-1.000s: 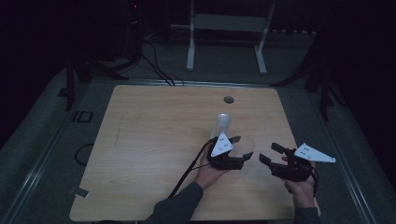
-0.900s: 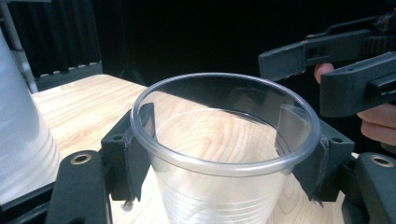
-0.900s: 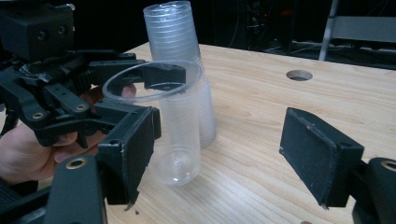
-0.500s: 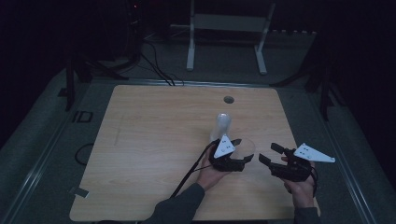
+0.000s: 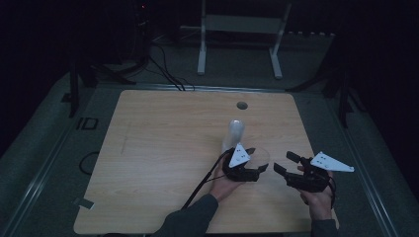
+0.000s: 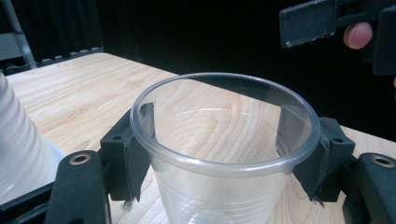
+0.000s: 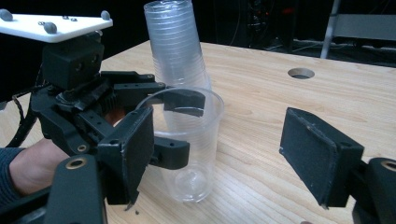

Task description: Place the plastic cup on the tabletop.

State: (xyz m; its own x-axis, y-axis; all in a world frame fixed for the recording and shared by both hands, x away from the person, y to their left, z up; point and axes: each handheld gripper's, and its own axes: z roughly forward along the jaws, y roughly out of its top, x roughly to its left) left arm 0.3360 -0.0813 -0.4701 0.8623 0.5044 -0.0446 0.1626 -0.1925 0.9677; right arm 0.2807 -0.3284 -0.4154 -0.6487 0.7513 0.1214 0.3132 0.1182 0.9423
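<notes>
Left gripper (image 5: 252, 162) clamped around a clear plastic cup (image 6: 224, 154) upright on the wooden table (image 5: 163, 148), stack of cups (image 7: 176, 44) just behind, right gripper (image 5: 284, 164) wide apart, holding nothing, nearby.

A light wooden table (image 5: 163, 163) with rounded corners carries everything. A round cable hole (image 5: 241, 105) is cut through the top near its far edge, right of centre. A stack of clear plastic cups (image 5: 233, 135) stands upside down on the wood, in the right half, leaning slightly. Just beside the stack, nearer the person, a single clear plastic cup (image 7: 194, 140) stands upright with its base on the tabletop.
</notes>
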